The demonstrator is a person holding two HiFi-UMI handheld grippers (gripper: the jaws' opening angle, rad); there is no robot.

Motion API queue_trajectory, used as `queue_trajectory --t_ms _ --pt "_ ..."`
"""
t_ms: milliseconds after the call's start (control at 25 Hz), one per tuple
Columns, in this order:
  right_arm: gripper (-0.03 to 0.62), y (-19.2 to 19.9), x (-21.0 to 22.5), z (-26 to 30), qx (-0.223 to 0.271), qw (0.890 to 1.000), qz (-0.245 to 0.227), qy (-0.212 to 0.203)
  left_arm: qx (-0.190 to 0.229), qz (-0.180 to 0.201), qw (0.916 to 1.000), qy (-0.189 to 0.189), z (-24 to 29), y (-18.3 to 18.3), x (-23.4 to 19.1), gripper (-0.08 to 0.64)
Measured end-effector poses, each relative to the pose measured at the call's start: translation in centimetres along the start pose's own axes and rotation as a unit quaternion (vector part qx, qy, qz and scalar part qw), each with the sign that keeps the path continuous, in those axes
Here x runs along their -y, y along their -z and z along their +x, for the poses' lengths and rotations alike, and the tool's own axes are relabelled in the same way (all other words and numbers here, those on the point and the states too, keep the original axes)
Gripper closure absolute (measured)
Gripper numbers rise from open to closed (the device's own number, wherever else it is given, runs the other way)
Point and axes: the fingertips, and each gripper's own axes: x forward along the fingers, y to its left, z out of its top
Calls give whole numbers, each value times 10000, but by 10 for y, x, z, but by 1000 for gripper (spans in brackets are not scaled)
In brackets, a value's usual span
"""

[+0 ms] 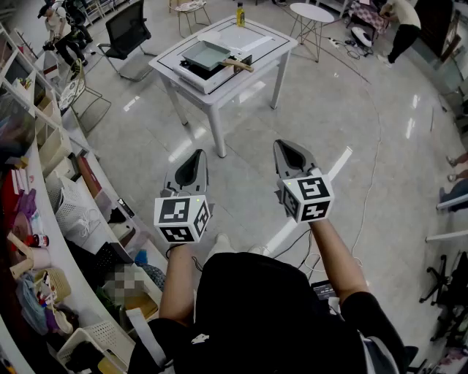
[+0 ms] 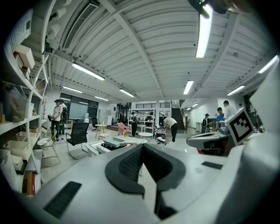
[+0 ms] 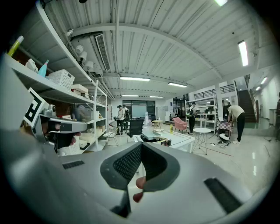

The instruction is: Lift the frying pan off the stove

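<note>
A grey square frying pan with a wooden handle sits on a black stove on the white table across the room. The left gripper view shows the pan small and far off beyond the jaws. In the right gripper view it is just as distant. My left gripper and right gripper are held side by side over the floor, well short of the table. Both are shut with nothing between their pads.
A yellow bottle stands on the table's far side. Behind it are a round white table and a black office chair. Cluttered shelves line the left. People stand at the far left and far right. Cables cross the floor.
</note>
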Motion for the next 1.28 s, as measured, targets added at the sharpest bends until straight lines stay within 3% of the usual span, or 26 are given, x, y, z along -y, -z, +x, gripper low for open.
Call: queue_trajectory --t_ms 280,760,1280 --pt "591 5 -3 -10 -41 9996 270 -90 -20 1 10000 32 -9 3 9 550" --pt "591 19 -4 0 -241 9990 337 -192 -101 -17 9999 5 -5 13 7 550" --pt "591 5 19 78 -228 9991 322 -174 -32 -72 10000 59 67 4 -37 549"
